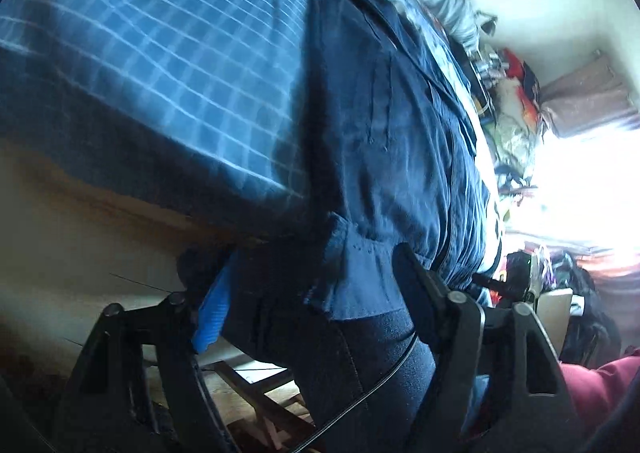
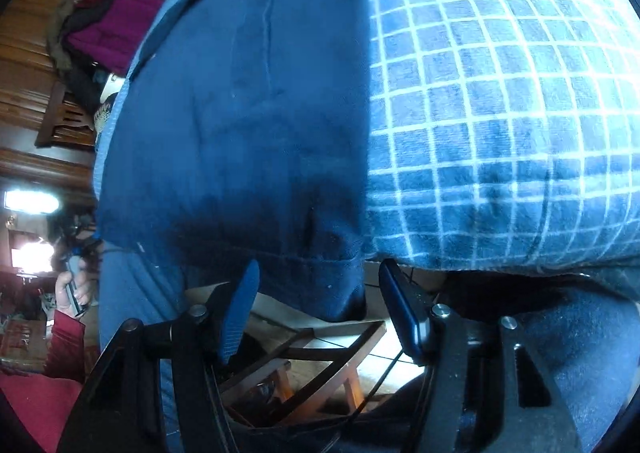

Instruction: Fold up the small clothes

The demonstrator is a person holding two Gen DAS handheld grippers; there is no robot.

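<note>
The dark blue garment (image 1: 384, 125) lies spread flat on a blue checked blanket (image 1: 168, 65) covering a bed, its lower edge hanging over the near edge of the bed.

Left tongs (image 1: 308, 305): jaws apart, straddling the overhanging hem of the garment. One blue-ribbed finger (image 1: 212, 313) stands on the left of the cloth, the other dark finger on the right. Cloth is between the jaws; whether the pads press on it cannot be told from this blurred view.

Right tongs (image 2: 316, 313): jaws apart, set at the garment's lower corner (image 2: 340, 285). The corner hangs down between the two fingers (image 2: 240, 313), with a visible gap to each pad. No grip is established.

In the right wrist view the garment (image 2: 240, 113) covers the left part of the checked blanket (image 2: 500, 113), its right edge running straight up the blanket.

Below the bed edge, a wooden frame (image 2: 320, 365) stands on the floor. A hand (image 2: 74, 289) in a red sleeve (image 2: 64, 337) shows at the left margin of the right wrist view. Piled clothing (image 2: 112, 25) lies beyond the bed.
</note>
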